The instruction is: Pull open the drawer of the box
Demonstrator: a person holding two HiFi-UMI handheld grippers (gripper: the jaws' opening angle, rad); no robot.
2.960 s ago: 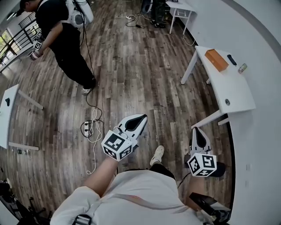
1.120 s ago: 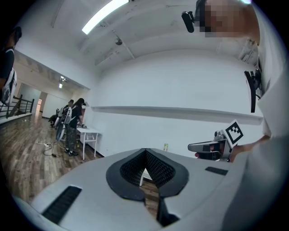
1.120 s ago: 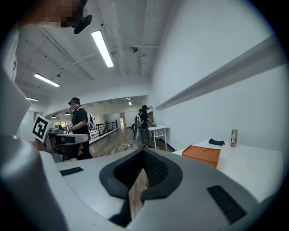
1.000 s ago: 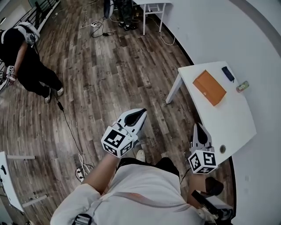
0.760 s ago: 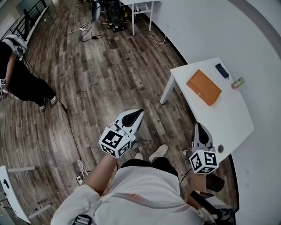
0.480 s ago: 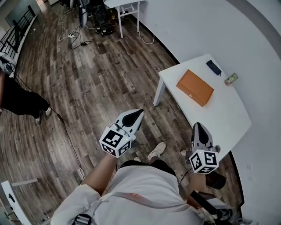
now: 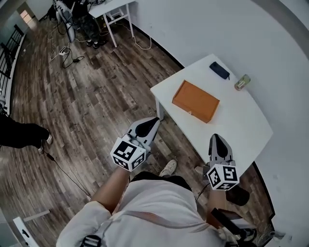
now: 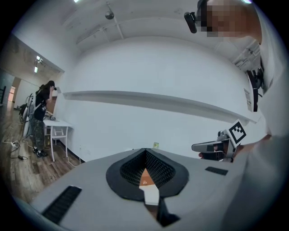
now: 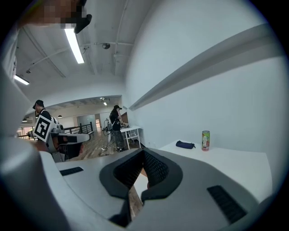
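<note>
The box (image 7: 195, 101) is flat and orange and lies on a white table (image 7: 236, 123), a small knob on its near side. My left gripper (image 7: 153, 121) is held over the wooden floor just short of the table's near-left corner, jaws shut and empty. A sliver of the orange box (image 8: 144, 177) shows past the left gripper (image 8: 145, 152) tips. My right gripper (image 7: 216, 138) hovers above the table's near edge, right of the box, also shut with nothing in it. In the right gripper view the right gripper (image 9: 143, 154) points along the table (image 9: 239, 164).
A dark pouch (image 7: 219, 70) and a drink can (image 7: 242, 82) sit at the table's far side by the white wall. Another white table (image 7: 110, 6) with cables (image 7: 65, 50) stands far off. A person's leg (image 7: 21, 135) is at the left edge. My shoe (image 7: 168, 168) is below.
The view has swung toward the table: the table and orange box have come closer and further left. Both grippers keep the same pose. The other person has slid off to the left.
</note>
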